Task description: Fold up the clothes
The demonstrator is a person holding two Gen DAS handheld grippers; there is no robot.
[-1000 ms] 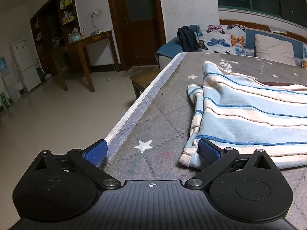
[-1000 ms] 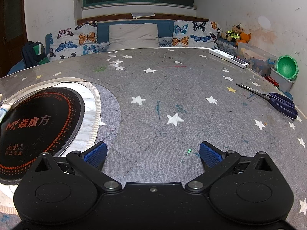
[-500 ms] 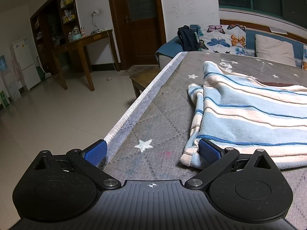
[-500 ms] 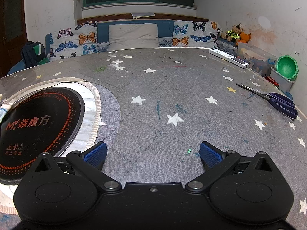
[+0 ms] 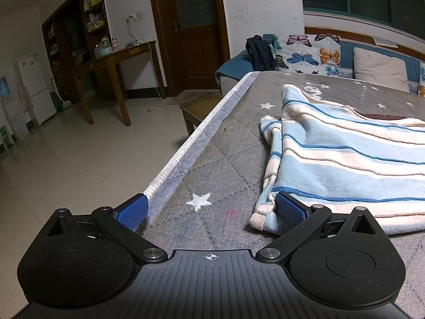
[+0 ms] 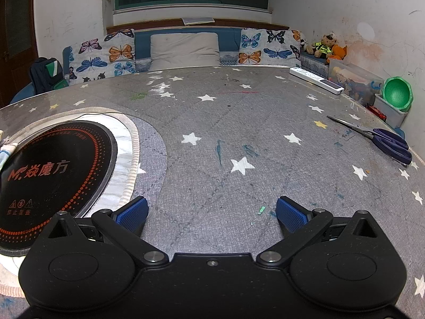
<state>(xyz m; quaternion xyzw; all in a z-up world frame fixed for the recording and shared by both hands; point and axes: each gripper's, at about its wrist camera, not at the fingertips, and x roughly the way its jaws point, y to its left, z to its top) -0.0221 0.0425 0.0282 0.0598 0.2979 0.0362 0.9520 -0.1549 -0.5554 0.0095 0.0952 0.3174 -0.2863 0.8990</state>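
Note:
A blue-and-white striped garment (image 5: 345, 159) lies folded on the grey star-patterned table (image 5: 212, 175), filling the right half of the left wrist view. My left gripper (image 5: 211, 210) is open at the table's left edge; its right fingertip (image 5: 289, 208) rests against the garment's near left corner, its left fingertip (image 5: 132, 210) hangs at the table's edge. My right gripper (image 6: 211, 211) is open over bare tablecloth with nothing between its fingers. Only a sliver of the garment (image 6: 5, 151) shows at the far left of the right wrist view.
A black round induction cooktop (image 6: 50, 170) is set into the table, left of my right gripper. Scissors (image 6: 382, 139) and a white power strip (image 6: 316, 79) lie at the right. A cushioned bench (image 6: 183, 47) runs behind the table. A wooden stool (image 5: 199, 109) and tiled floor lie left.

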